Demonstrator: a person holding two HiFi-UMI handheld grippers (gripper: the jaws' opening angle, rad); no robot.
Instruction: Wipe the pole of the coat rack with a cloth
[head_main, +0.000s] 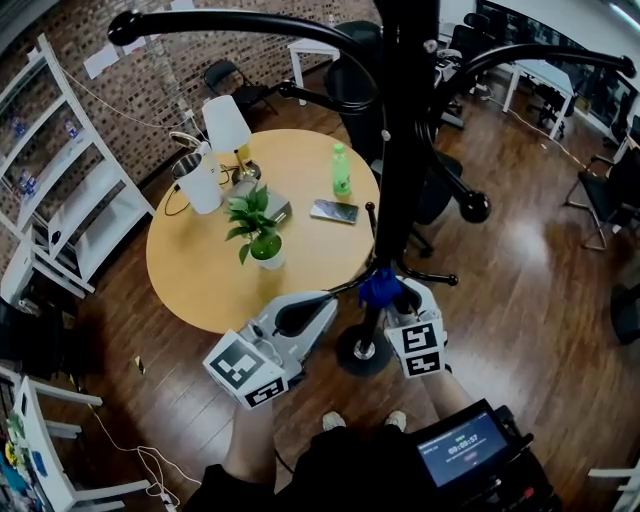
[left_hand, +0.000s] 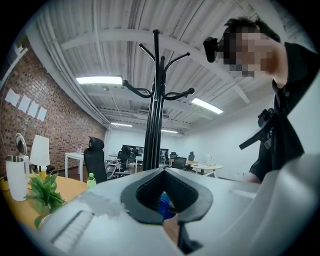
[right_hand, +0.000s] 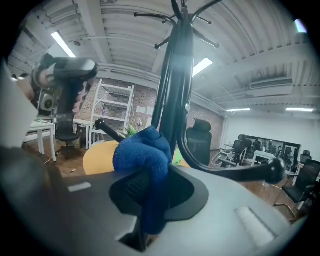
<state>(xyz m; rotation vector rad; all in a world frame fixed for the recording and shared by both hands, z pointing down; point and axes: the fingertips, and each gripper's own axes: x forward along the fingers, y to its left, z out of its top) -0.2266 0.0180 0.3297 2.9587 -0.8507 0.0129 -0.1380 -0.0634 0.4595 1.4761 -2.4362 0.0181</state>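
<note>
Coat rack pole (head_main: 402, 150) stands upright on the wood floor just beside round table (head_main: 195, 270). Blue cloth (head_main: 378, 288) sits low on the pole, against it. Right gripper (head_main: 398, 298) clamps the cloth, wad bulging over its jaws. Left gripper (head_main: 325, 305) just left of the pole, jaws look closed on nothing, hard to be sure. Table carries potted plant (head_main: 255, 228), green bottle (head_main: 341, 168), phone (head_main: 334, 211)

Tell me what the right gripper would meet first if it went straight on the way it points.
Likely the coat rack's pole, just ahead; the blue cloth clamped in the right gripper would touch it first. Depth is unclear.
</note>
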